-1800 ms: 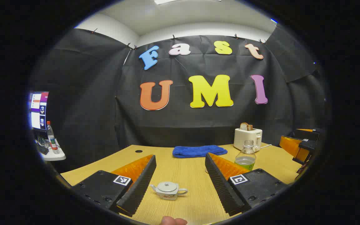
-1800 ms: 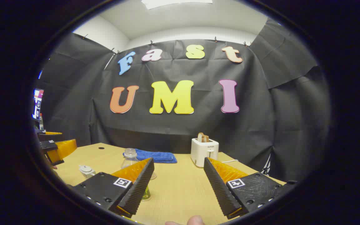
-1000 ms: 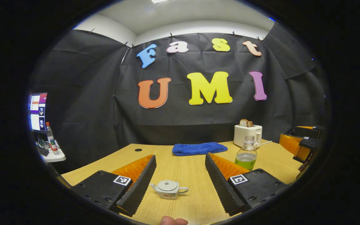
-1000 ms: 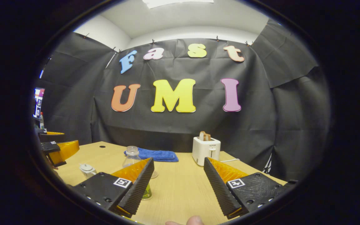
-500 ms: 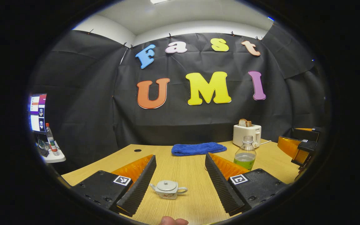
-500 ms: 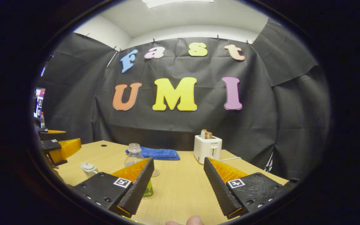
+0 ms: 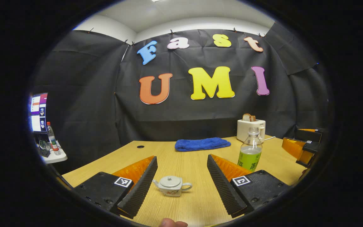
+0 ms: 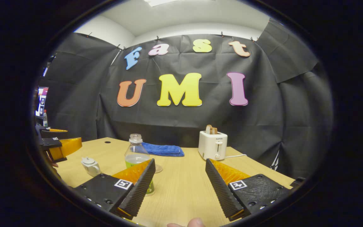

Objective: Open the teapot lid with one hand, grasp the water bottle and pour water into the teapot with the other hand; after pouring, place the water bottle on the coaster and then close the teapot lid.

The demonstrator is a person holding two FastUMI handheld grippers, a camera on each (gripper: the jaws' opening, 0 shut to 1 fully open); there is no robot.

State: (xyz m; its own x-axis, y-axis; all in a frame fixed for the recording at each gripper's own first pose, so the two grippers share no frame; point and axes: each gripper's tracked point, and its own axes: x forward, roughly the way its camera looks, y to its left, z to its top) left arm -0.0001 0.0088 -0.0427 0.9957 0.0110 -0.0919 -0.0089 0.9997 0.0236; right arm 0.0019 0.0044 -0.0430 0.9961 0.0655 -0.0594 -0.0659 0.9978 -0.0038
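left tool (image 7: 181, 184) nearer teapot (image 7: 171, 186), lid on

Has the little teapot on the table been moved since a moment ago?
No. The teapot sits lid-on, the same way before the blue towel.

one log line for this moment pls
stage: approach | left gripper: open, small white ceramic teapot ahead, lid on | right gripper: open, empty | clear plastic water bottle with green label: upright on wooden table

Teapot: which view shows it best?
Left gripper view: the teapot sits near, between the open fingers of the left gripper, lid on, spout and handle clear. Right gripper view has it small at the far left.
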